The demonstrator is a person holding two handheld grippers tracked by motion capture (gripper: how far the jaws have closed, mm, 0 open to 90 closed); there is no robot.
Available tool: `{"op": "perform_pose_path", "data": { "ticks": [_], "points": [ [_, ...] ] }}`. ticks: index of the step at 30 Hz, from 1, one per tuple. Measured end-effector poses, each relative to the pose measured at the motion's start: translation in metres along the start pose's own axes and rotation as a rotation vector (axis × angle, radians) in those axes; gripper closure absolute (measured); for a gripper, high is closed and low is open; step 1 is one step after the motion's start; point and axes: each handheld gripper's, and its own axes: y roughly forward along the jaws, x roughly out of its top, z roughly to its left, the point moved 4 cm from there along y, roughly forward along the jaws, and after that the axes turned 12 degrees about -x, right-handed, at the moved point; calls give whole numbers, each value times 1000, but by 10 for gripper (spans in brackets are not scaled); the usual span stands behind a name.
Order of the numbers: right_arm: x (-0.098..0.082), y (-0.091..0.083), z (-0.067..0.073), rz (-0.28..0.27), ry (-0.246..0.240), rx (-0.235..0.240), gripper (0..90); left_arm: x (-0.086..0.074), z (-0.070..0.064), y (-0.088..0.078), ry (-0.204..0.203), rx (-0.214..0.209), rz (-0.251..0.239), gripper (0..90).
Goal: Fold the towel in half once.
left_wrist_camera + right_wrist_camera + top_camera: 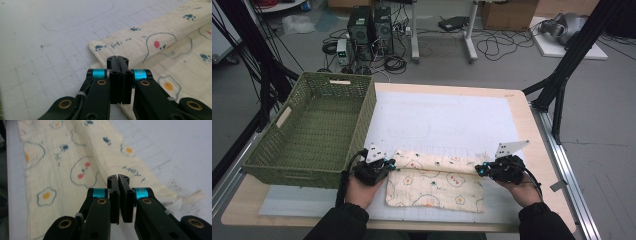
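Lying half-folded, cream printed cloth (437,182)

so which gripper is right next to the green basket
The left gripper, shut at the cloth's left end beside the green basket; the right gripper is at the opposite end.

Green basket (319,125) left on white mat (442,117), wooden table (532,145)

Left gripper (117,58) jaw tips cover the cloth (175,57) edge, so a pinch can't be confirmed. Same at right gripper (117,176). Basket (312,131) near wall hides its floor there.
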Motion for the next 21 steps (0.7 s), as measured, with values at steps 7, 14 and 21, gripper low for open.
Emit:
{"op": "perform_pose_path", "data": {
  "ticks": [7,14,21],
  "points": [
    [-8,2,0,24,40,22,693,5,0,-6,-25,-33,-16,720],
    [10,-8,-13,-38,51,-38,612,23,1,-10,-21,-49,-58,695],
    [11,9,-25,4,70,-80,556,39,12,-1,-45,-18,-82,695]
  ]
}}
